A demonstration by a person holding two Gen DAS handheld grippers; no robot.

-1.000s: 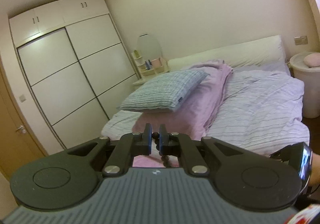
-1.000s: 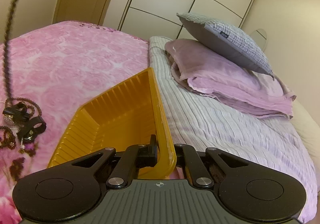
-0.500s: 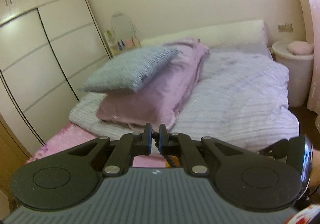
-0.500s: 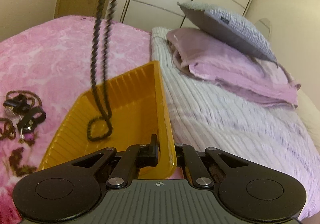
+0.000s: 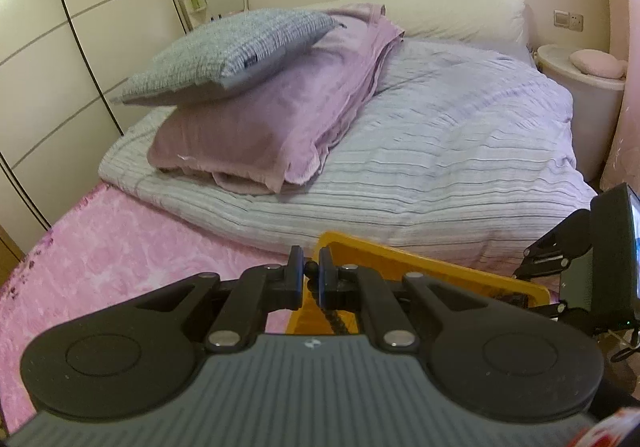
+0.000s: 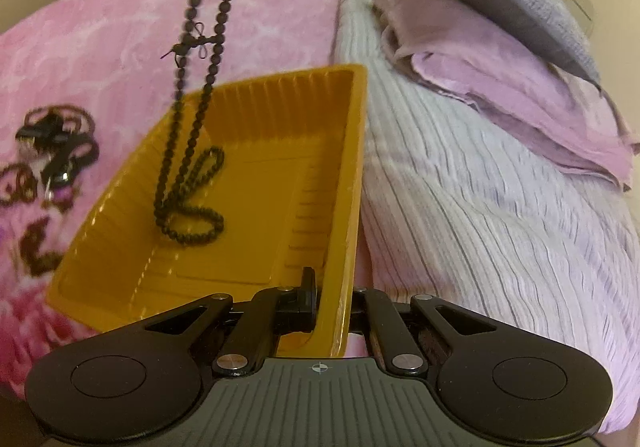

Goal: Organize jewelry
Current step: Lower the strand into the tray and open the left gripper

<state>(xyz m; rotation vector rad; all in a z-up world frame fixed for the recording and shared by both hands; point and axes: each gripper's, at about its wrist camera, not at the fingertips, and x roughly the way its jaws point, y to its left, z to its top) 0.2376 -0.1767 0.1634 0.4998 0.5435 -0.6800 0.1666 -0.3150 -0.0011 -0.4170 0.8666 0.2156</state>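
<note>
Pinching the long dark beaded necklace [image 6: 208, 59], whose lower loops are already coiled inside the ribbed yellow plastic tray [image 6: 256, 175], the left gripper [image 5: 309, 277] is closed while the tray's wall is clamped by the right gripper [image 6: 332, 305], several dark trinkets [image 6: 52, 155] being left on the pink fleece blanket [image 6: 100, 39].

The bead necklace [image 6: 200, 127] runs off the top edge of the right wrist view, so where it hangs from is not shown there. In the left wrist view only a short run of its beads [image 5: 334, 321] shows below the left tool [image 5: 309, 273]; the tool's body hides the rest. The right tool [image 6: 330, 303] has its right finger behind the wall of the yellow tray [image 6: 336, 175], out of sight. The tray's near end is covered by the tool's body. On the pink blanket [image 6: 100, 39], the dark jewelry pile [image 6: 52, 155] is blurred; single pieces cannot be told apart.
</note>
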